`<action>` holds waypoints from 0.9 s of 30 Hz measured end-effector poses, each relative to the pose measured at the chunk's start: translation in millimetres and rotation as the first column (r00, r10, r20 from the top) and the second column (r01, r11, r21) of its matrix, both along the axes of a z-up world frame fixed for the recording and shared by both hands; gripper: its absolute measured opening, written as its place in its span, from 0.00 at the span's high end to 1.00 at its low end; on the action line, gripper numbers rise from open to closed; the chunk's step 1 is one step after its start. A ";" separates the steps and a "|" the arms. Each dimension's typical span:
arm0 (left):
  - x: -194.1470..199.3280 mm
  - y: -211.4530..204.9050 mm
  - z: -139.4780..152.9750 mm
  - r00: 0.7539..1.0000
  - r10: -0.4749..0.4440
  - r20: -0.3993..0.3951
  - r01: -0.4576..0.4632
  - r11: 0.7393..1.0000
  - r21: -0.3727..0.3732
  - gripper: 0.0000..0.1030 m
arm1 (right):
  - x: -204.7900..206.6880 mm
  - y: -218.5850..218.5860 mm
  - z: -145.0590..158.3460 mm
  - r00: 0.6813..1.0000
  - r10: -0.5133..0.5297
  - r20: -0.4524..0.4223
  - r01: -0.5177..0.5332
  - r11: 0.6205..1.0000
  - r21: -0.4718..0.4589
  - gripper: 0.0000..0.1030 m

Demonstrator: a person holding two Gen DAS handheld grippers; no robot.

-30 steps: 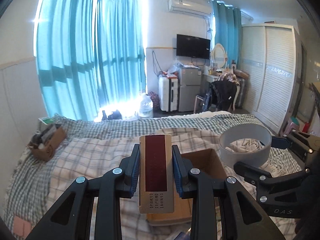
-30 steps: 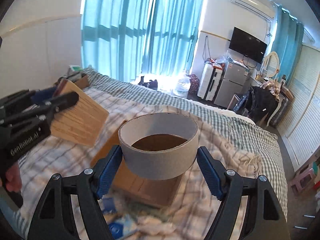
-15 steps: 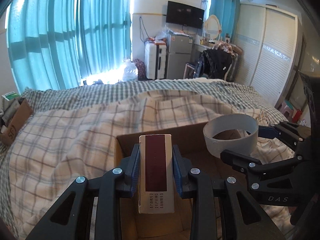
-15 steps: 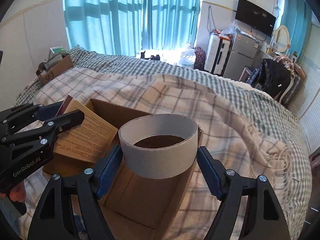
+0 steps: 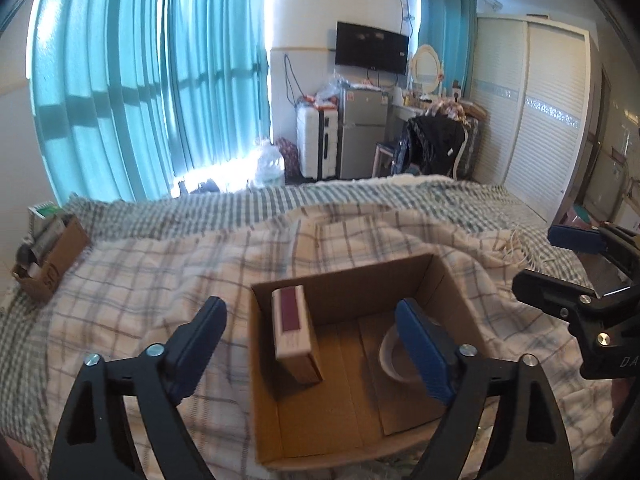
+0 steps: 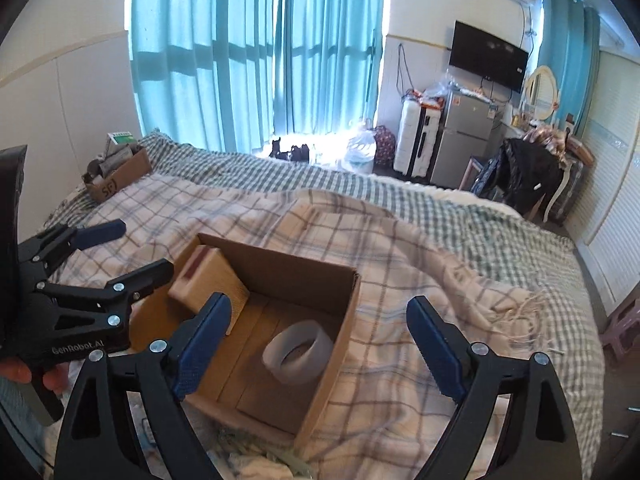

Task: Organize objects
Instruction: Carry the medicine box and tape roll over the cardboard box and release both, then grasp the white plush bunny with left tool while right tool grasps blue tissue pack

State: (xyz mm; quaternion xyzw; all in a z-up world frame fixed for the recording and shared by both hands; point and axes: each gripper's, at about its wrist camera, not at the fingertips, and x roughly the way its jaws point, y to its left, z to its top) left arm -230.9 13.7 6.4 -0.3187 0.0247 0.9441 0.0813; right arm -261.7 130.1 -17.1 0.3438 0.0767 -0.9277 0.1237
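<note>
An open cardboard box [image 5: 344, 280] [image 6: 340, 320] sits on the plaid blanket. A slim box with a dark red stripe [image 5: 292, 326] [image 6: 204, 280] leans against its left wall inside. A grey cardboard ring [image 6: 298, 352] [image 5: 390, 354] lies tilted on the box floor at the right. My left gripper [image 5: 316, 344] is open and empty just above the box; it also shows in the right wrist view [image 6: 120, 248]. My right gripper [image 6: 320, 344] is open and empty above the box; it also shows at the right of the left wrist view [image 5: 560, 260].
A small cardboard box of items [image 5: 48, 256] [image 6: 116, 172] sits at the bed's far left corner. The plaid blanket [image 6: 420, 264] covers the bed. Crumpled wrappers [image 6: 256, 452] lie in front of the box. Fridge, suitcase and chair stand beyond the bed.
Both grippers opened. The striped box and the ring dropped out of the jaws into the cardboard box, and both grippers rose a little.
</note>
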 end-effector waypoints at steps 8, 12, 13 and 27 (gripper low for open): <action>67.2 -13.0 29.7 0.999 0.049 -0.024 -0.050 0.997 -0.051 0.05 | 78.3 1.0 45.9 0.998 0.028 -0.064 -0.026 0.999 0.025 0.12; 94.5 -19.5 2.9 0.996 0.091 0.012 -0.089 0.991 -0.098 0.05 | 108.7 -4.8 32.5 0.997 0.025 -0.071 -0.022 0.998 0.051 0.12; 97.9 -19.4 -6.8 0.994 0.101 0.030 -0.097 0.990 -0.099 0.05 | 112.6 -6.4 25.9 0.998 0.019 -0.067 -0.015 0.998 0.053 0.12; 126.1 -3.9 -139.5 0.958 0.098 0.269 -0.041 0.977 -0.209 0.05 | 107.8 -17.4 -109.2 0.989 0.014 0.148 -0.015 1.000 0.008 0.12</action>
